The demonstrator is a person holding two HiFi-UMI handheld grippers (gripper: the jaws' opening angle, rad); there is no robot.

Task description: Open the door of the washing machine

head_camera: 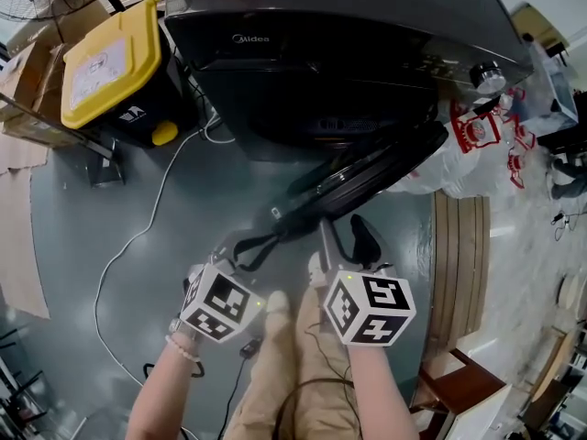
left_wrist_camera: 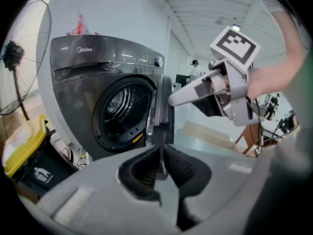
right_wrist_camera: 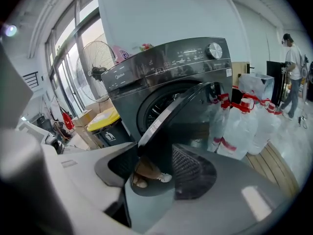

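The washing machine point(head_camera: 303, 35) is spread across the top of the head view. Its door point(head_camera: 367, 168) is seen swung partway out, running diagonally from right of centre down toward the middle of the frame. The drum is exposed in the left gripper view, so the latch is taken to be popped. That means the step in hand is judged to be the swing-out, not the unlatching.

Left gripper point(left_wrist_camera: 160, 153): the jaws are pretty much closed up, with the thin free edge of the door pinched between them at lower centre of that view.

Right gripper point(right_wrist_camera: 156, 160): the jaws are spread as wide as they go. The door's rim passes between them at lower centre, but no pad is seen pressing on it, so nothing is held there.

Next move, as far as can be judged: the door needs to be drawn further round on its hinge, in an arc rather than straight back, so the pinch on that thin edge isn't lost. The white bags point(head_camera: 459, 154) piled at the right of the head view are near the hinge side, so the swing might get stopped there. The right claw could be closed on the rim to help, or moved clear.
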